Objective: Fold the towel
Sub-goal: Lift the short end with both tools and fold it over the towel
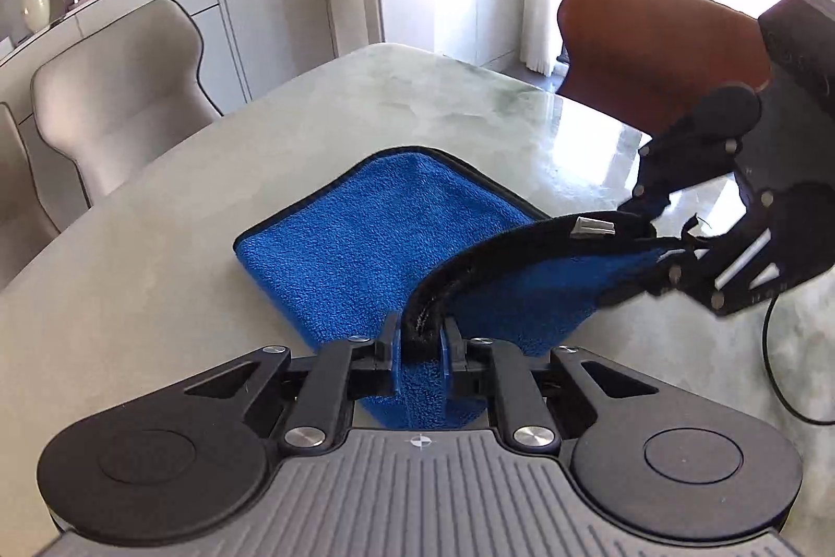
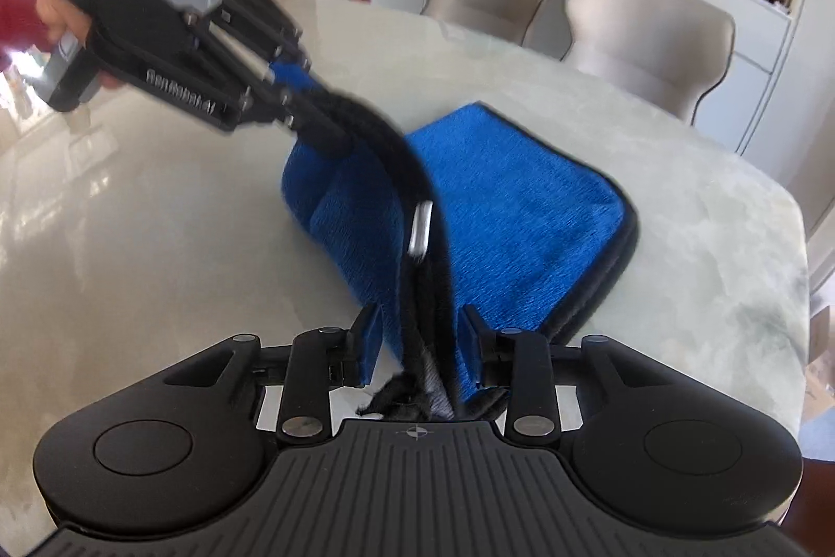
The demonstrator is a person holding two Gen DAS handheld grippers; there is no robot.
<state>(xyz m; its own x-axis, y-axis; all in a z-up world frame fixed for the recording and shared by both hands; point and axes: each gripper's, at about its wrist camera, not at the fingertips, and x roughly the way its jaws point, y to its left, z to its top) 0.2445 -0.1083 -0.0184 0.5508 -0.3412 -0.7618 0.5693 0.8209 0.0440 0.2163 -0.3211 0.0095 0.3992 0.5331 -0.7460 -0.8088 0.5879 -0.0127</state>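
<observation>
A blue towel [image 1: 365, 233] with black trim lies partly folded on the pale marble table [image 1: 156, 244]. Its near trimmed edge, which carries a small silver tag [image 1: 592, 225], is lifted off the table between the two grippers. My left gripper [image 1: 420, 343] is shut on one end of that edge. In the right wrist view the left gripper [image 2: 313, 123] comes in from the upper left, held by a hand in a red sleeve. My right gripper [image 2: 420, 340] stands open, and the other end of the towel [image 2: 511, 191] hangs loose between its spread fingers. From the left wrist camera the right gripper [image 1: 657, 246] is at the right.
Beige chairs [image 1: 120, 97] [image 2: 647, 35] stand along one side of the table, and a brown chair [image 1: 652, 45] stands at the far right corner. A black cable [image 1: 772, 374] hangs from the right gripper over the table. White cabinets stand behind the chairs.
</observation>
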